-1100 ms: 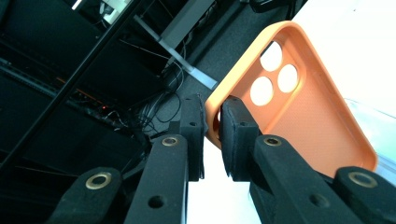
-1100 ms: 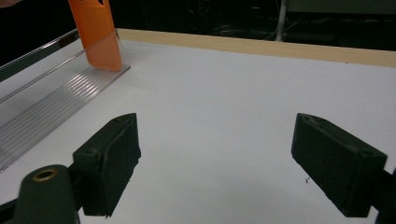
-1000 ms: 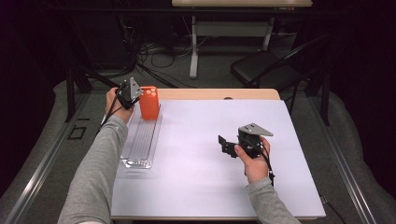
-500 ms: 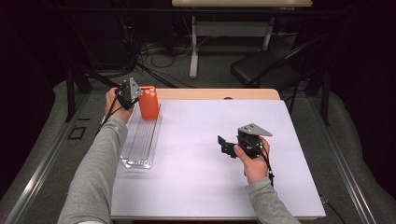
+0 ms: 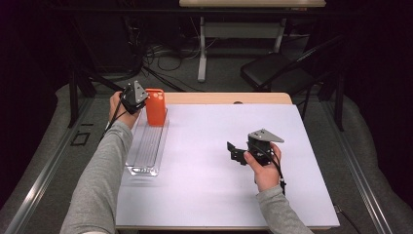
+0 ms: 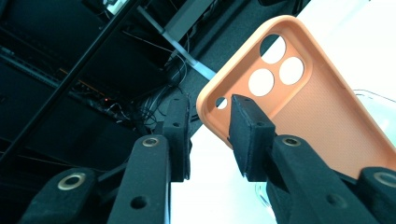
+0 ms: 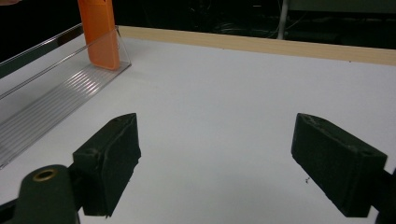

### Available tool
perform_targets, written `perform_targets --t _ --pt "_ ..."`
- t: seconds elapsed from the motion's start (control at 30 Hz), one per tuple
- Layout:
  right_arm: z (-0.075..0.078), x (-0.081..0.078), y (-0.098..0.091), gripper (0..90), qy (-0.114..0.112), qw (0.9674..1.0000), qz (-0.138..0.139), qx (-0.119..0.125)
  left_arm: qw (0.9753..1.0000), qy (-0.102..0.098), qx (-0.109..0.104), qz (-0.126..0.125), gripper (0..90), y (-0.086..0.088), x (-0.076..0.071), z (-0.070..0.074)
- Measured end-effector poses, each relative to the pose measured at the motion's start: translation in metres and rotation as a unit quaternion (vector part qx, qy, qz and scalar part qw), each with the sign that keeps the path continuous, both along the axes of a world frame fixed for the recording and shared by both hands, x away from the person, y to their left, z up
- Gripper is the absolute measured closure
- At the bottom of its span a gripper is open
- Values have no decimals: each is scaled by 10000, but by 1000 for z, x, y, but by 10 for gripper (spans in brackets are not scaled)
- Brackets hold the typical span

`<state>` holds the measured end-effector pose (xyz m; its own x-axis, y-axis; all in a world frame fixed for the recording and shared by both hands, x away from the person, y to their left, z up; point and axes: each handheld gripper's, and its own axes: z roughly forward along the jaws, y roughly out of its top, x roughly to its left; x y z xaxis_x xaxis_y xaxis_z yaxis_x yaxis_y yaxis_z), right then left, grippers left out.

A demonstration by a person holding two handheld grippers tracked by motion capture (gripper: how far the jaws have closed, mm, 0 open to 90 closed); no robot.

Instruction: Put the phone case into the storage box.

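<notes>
White tabletop point(image 5: 209, 161), mid-frame in the high view. Long clear ribbed plastic tray point(image 5: 146, 146) at left. Orange plastic phone case point(image 5: 156, 106) stands upright at the tray's far end, upper left. Left tool point(image 5: 141, 100) just beside the case; jaws have just been opening, pads now released, gap visible. Right tool point(image 5: 234, 152) lower right, wide apart, empty.

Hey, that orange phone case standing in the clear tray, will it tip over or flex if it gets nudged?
The orange phone case is probably light and somewhat flexible: it looks like a thin empty shell with open camera holes. Standing upright on its short end in the clear tray, it likely tips easily.
</notes>
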<state>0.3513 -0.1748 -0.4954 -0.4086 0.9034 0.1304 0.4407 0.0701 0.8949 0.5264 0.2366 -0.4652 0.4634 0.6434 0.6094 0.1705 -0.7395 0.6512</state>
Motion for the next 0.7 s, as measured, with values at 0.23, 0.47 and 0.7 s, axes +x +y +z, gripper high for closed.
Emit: perform_targets --t 0.23,0.47,0.7 --pt "0 0 1 149 1 10000 19 -7 9999 43 -126 49 612 2 -1 1" --pt "0 0 1 149 -4 10000 24 5 9995 74 -288 97 549 2 -2 2" --pt "0 0 1 150 -16 10000 30 11 9993 61 -362 110 485 6 -2 4"
